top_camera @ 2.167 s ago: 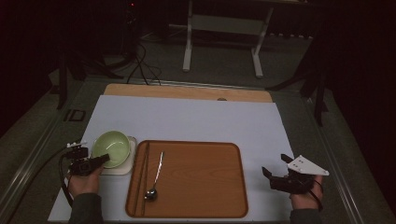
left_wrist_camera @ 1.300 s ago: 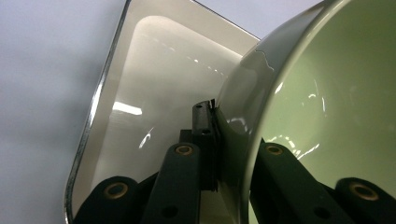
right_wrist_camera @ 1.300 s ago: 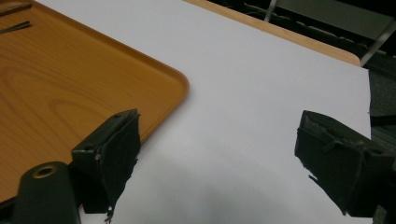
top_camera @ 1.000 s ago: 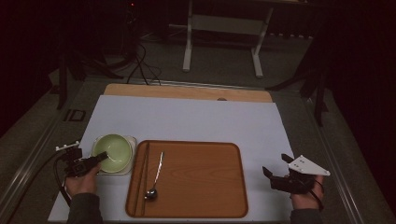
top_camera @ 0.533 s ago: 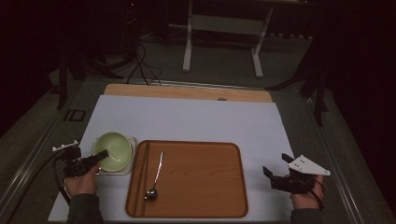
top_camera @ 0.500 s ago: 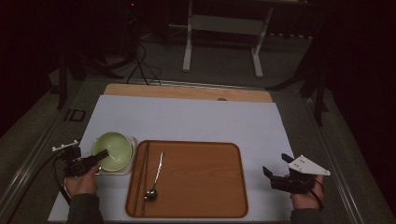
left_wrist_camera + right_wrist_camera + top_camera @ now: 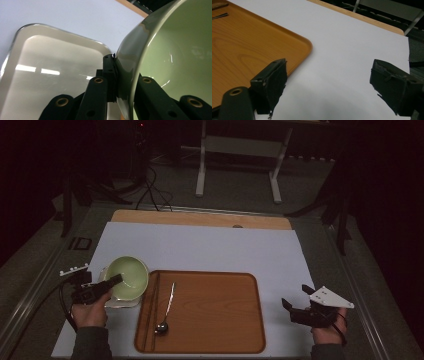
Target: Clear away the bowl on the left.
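Dim room, white table sheet [image 7: 210, 245]: your left gripper [image 7: 112, 282] pinches the green bowl [image 7: 127, 276] rim; right gripper [image 7: 295, 302] spread, empty. No legible writing; bowl's far edge cut off.

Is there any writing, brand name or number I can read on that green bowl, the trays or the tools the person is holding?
None can be read.
Green bowl: plain, no mark.
Wooden tray: wood grain only.
Pale tray under the bowl: only light reflections.
Spoon: too small to tell.
Left hand-held gripper and right hand-held gripper: no label legible.
Small dark rectangle at the table's left edge: too small and dim to read.
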The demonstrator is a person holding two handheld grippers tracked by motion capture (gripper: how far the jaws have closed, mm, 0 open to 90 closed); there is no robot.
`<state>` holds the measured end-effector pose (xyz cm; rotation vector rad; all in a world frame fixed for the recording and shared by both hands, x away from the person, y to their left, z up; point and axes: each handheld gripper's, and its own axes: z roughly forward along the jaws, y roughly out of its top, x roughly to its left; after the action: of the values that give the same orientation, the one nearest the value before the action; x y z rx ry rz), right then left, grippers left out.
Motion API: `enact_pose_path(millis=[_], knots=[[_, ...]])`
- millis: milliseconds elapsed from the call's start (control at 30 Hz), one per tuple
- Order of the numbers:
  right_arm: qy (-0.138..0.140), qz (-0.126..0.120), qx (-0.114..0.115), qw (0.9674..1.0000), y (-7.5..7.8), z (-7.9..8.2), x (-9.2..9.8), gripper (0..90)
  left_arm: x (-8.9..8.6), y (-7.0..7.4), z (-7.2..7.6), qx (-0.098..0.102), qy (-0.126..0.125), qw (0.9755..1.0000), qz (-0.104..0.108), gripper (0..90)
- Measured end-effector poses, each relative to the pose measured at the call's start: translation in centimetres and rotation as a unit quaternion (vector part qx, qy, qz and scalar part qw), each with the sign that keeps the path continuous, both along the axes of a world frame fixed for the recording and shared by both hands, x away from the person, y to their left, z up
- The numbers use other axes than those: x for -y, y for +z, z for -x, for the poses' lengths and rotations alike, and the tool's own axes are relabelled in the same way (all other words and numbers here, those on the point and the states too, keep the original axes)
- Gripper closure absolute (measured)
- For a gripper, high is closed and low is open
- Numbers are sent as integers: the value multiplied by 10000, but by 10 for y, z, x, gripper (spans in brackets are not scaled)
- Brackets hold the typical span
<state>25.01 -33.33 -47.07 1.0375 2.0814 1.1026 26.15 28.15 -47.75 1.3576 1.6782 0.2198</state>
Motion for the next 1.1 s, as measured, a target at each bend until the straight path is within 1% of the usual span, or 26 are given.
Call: enact_pose_path(millis=[167,233,300,367,500,567,633,733,867,900,967,1100], knots=[[-4,-27,14,10000,0,0,0,141,13,17,-3,149,-224,9996,-50,849],[-3,-30,12,10000,1,1,1,141,19,22,-6,201,-351,9992,6,848],[-8,-46,27,10000,1,1,1,141,26,27,-9,210,-461,9987,35,848],[-25,-56,25,10000,1,1,2,141,33,31,-12,234,-556,9982,-18,848],[-28,-56,25,10000,1,1,2,141,50,37,-17,267,-796,9965,-44,848],[-22,-50,26,10000,1,1,2,141,59,39,-19,264,-933,9952,-124,848],[-18,-46,29,10000,1,1,1,141,66,40,-22,239,-1099,9936,-129,848],[-21,-55,28,10000,1,1,2,141,77,40,-27,184,-1249,9918,-182,848],[-18,-55,23,10000,1,1,2,141,89,40,-30,138,-1418,9894,-269,848],[-18,-55,23,10000,1,1,2,141,89,40,-30,138,-1418,9894,-269,848],[-15,-53,25,10000,1,1,2,141,98,38,-31,105,-1537,9875,-338,848],[-20,-56,25,10000,1,1,2,141,107,35,-32,48,-1652,9854,-398,848]])
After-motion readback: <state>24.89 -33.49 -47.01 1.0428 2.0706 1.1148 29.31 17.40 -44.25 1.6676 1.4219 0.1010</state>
